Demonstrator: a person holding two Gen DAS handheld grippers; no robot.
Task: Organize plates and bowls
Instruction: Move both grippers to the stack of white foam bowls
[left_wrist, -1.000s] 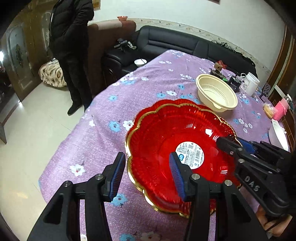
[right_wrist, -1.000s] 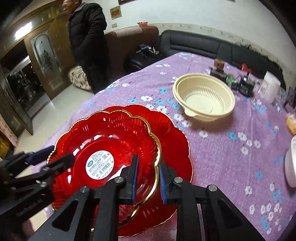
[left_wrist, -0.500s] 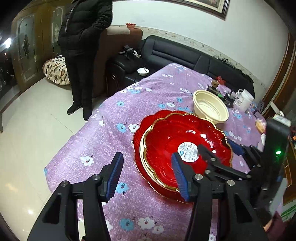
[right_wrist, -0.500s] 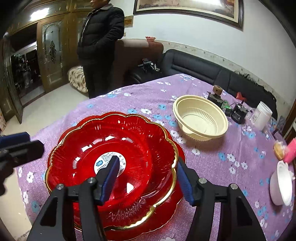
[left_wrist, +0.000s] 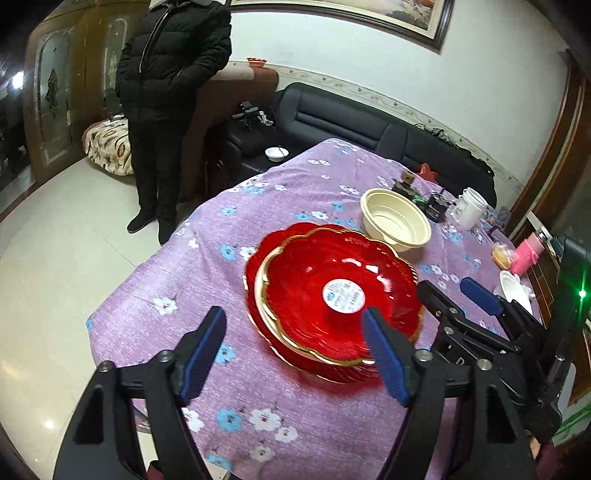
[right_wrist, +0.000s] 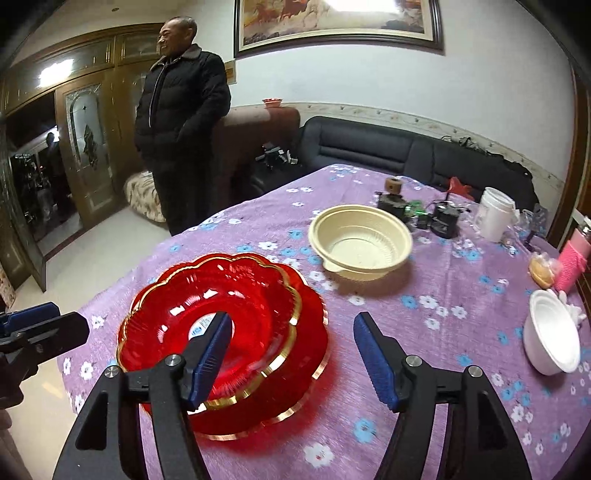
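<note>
Stacked red plates (right_wrist: 236, 317), beyond spread fingers (right_wrist: 212, 354)

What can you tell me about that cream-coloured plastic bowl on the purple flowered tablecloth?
The cream-coloured plastic bowl is round and shallow-walled, with a ribbed inside, a broad rolled rim and a small tab on its near edge. It looks empty and sits upright on the purple flowered tablecloth, just beyond the stacked red plates, apart from them. Neither gripper touches it.
</note>
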